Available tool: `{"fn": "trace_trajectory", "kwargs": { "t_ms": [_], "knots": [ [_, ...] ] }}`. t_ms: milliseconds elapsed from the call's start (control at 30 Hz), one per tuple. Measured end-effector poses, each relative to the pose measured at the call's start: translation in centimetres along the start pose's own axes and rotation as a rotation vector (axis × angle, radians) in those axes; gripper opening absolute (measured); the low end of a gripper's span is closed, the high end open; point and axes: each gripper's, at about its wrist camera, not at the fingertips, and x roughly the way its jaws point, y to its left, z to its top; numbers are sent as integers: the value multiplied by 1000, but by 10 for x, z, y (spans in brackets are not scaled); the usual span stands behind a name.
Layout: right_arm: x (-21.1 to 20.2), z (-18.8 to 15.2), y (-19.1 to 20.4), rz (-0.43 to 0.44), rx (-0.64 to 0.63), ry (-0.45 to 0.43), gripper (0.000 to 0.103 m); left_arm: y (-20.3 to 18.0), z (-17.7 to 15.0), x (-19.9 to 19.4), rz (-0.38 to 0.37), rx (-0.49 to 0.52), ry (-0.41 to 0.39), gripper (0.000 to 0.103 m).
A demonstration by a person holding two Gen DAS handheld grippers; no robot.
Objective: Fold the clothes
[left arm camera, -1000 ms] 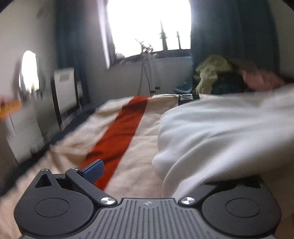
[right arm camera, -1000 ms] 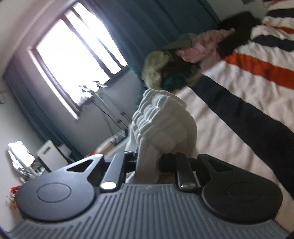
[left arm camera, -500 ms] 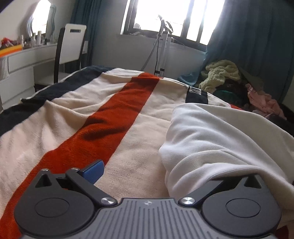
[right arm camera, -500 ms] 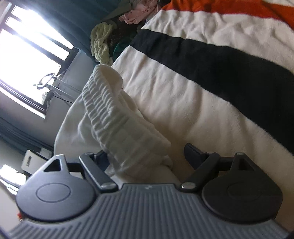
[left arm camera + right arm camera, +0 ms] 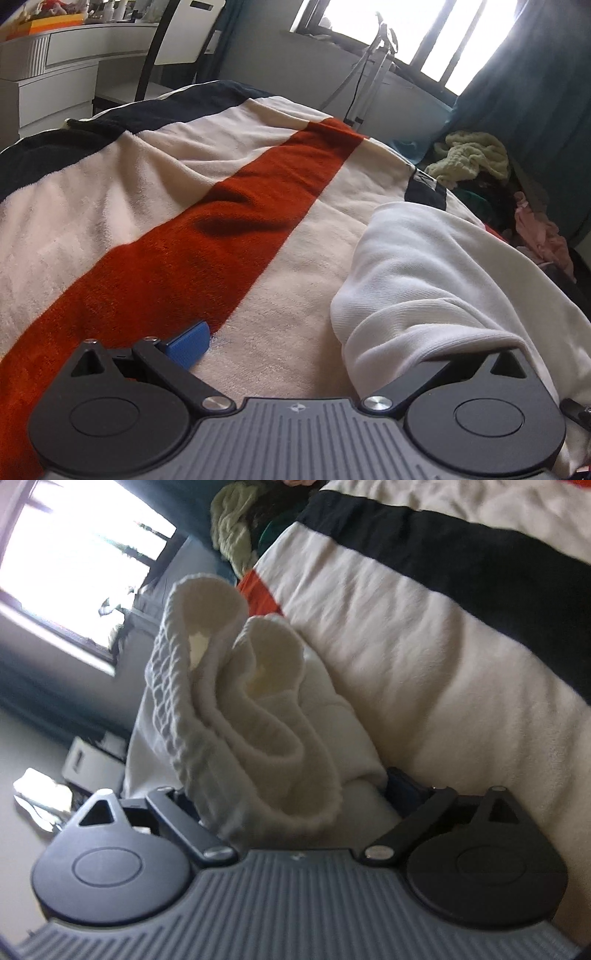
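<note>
Left wrist view: the left claw [image 5: 332,343] sits low over the bed, its jaws spread wide apart. Its blue left finger pad [image 5: 188,343] rests on the striped cream, orange and navy terry blanket [image 5: 166,206] beside the orange stripe, while the right finger is hidden under the edge of the white knitted cotton garment [image 5: 436,280]. That garment lies bunched on the blanket at the right, a rounded fold nearest the camera. Beyond the bed's far edge sits a heap of mixed clothes [image 5: 476,158], pale yellow-green and pink among them, below a dark teal curtain [image 5: 532,85]. A white dressing bench [image 5: 55,70] stands at upper left.

Right wrist view, tilted: the right claw [image 5: 295,794] is also spread wide, nothing pinched. The garment's ribbed white cuff [image 5: 221,686] lies loosely curled between the fingers, draped over the left one; the right finger pad [image 5: 404,794] is touching the cloth's lower fold on the blanket [image 5: 443,657]. A bright window [image 5: 74,554] is at upper left
</note>
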Motion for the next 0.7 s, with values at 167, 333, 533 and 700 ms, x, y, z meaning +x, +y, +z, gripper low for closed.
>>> {"fn": "trace_trajectory", "kwargs": {
  "t_ms": [167,333,533,700],
  "knots": [
    [4,-8,16,-20,-108,22,75,-4,-1,2,14,26,10,102],
    [-10,-10,21,-58,-99,0,39,-16,-5,-7,-60,105,59,102],
    [-44,-7,33,-80,-158,-163,34,-22,-7,-30,-319,140,149,103],
    [-38,-1,21,-74,-84,-152,34,-18,-5,-37,-466,66,139,103]
  ]
}}
